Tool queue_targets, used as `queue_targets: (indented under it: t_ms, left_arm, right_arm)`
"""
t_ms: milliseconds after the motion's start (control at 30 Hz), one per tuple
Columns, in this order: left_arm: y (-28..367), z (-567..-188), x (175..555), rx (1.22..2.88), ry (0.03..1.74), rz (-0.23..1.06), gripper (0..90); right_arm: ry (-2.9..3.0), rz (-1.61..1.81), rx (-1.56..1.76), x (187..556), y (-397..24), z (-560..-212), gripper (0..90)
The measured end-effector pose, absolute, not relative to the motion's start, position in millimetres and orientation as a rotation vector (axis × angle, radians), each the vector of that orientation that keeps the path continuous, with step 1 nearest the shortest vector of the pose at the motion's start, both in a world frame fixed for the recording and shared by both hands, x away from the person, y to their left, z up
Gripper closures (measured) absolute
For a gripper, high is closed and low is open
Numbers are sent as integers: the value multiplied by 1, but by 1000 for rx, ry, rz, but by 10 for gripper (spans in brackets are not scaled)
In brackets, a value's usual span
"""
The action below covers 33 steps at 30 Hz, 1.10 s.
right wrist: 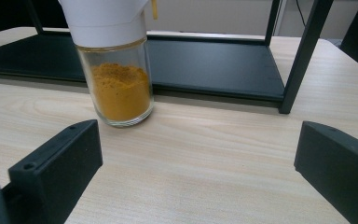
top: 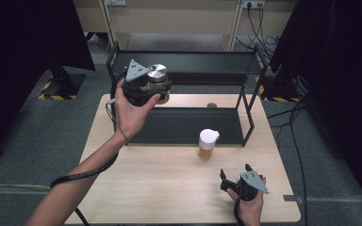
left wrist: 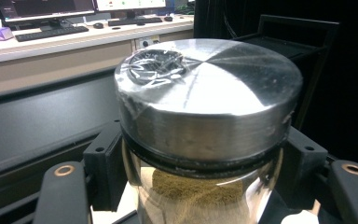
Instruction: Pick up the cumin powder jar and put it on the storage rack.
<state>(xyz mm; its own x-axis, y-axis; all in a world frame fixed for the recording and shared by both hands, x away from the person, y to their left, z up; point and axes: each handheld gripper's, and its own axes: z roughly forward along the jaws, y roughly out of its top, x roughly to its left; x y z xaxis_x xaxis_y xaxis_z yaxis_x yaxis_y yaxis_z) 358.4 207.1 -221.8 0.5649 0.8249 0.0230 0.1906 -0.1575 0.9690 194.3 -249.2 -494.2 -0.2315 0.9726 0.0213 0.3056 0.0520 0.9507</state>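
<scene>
The right gripper rests low on the wooden table with jaws spread wide and empty; the white-capped jar of yellow powder stands upright just ahead of it and a little to its left. Farther off, the left gripper is clenched on the steel-lidded spice jar, held upright above the black two-tier rack, just below the upper shelf behind it. Grey floor, cables and dark stands surround the table.
</scene>
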Motion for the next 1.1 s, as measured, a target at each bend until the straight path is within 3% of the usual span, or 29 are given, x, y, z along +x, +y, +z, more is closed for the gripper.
queue_targets:
  t_ms: [1100]
  left_arm:
    - [201,-175,380,1633,847,761,307]
  right_arm:
    - [1626,1207,1306,194,-249,-495,9]
